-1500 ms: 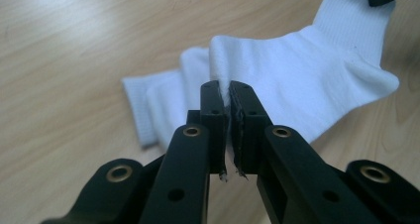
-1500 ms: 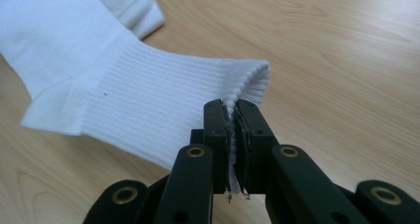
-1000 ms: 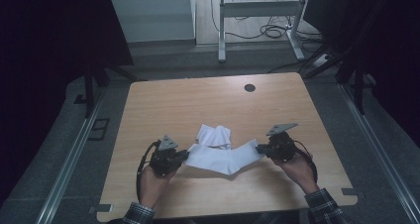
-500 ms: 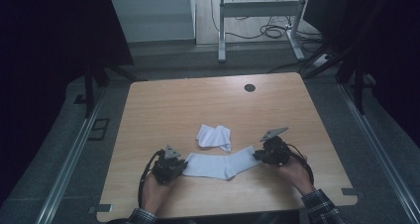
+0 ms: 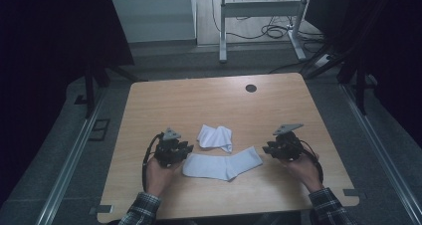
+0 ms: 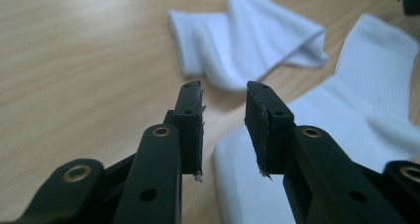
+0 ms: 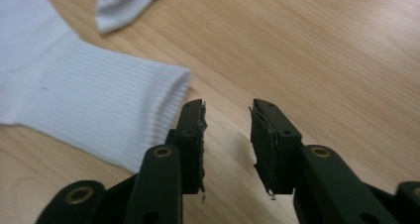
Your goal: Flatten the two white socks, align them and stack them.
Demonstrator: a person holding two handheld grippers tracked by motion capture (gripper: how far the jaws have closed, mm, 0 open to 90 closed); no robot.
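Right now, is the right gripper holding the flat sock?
No, the right gripper has open jaws over bare table, with the flat sock lying just beside them.

Flat sock [image 6: 346, 135] cut off by bottom and right edges in left gripper view. Crumpled sock [image 7: 124, 1] cropped at top in right gripper view; both blurred.

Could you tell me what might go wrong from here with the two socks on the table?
1. The flat sock lies close to the crumpled sock; a careless grab may snag both.
2. The left gripper and right gripper have just opened with nothing between them, so regripping thin fabric could scrape the table.
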